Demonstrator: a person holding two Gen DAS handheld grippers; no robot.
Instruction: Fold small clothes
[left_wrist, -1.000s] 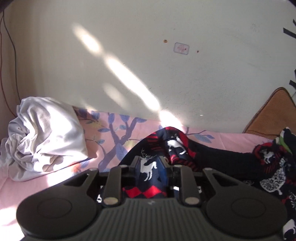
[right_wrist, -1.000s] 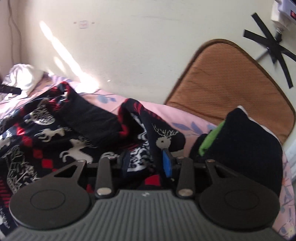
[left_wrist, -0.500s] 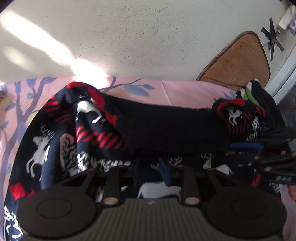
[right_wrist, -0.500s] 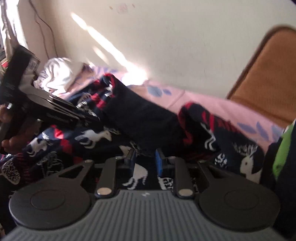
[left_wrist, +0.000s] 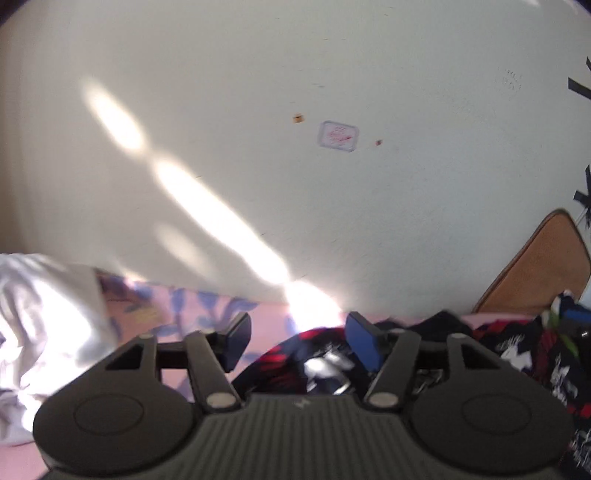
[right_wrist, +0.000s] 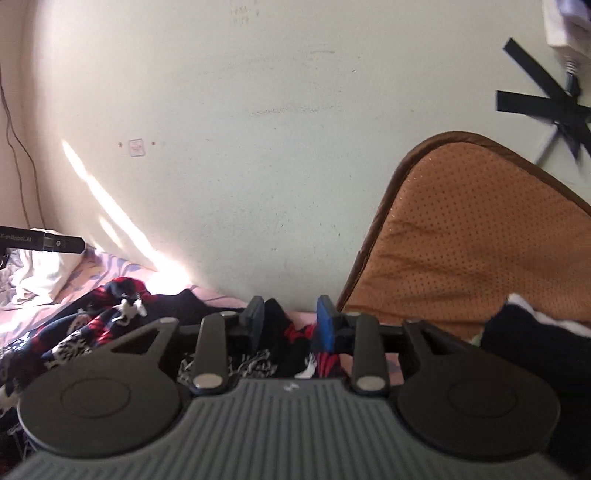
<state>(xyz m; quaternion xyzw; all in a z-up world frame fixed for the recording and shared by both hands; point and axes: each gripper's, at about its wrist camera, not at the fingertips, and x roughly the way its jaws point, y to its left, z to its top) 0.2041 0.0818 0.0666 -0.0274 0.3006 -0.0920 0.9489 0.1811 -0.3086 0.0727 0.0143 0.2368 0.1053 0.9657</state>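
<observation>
Along the bed's far edge, against the wall, the dark reindeer-patterned garment (right_wrist: 110, 317) is lying rumpled on the pink sheet (left_wrist: 166, 317). Above it, the left gripper (left_wrist: 295, 341) is hovering with fingers spread wide, gripping nothing. Likewise, the right gripper (right_wrist: 290, 319) is sitting parted, empty, near the brown cushion (right_wrist: 469, 236).
</observation>
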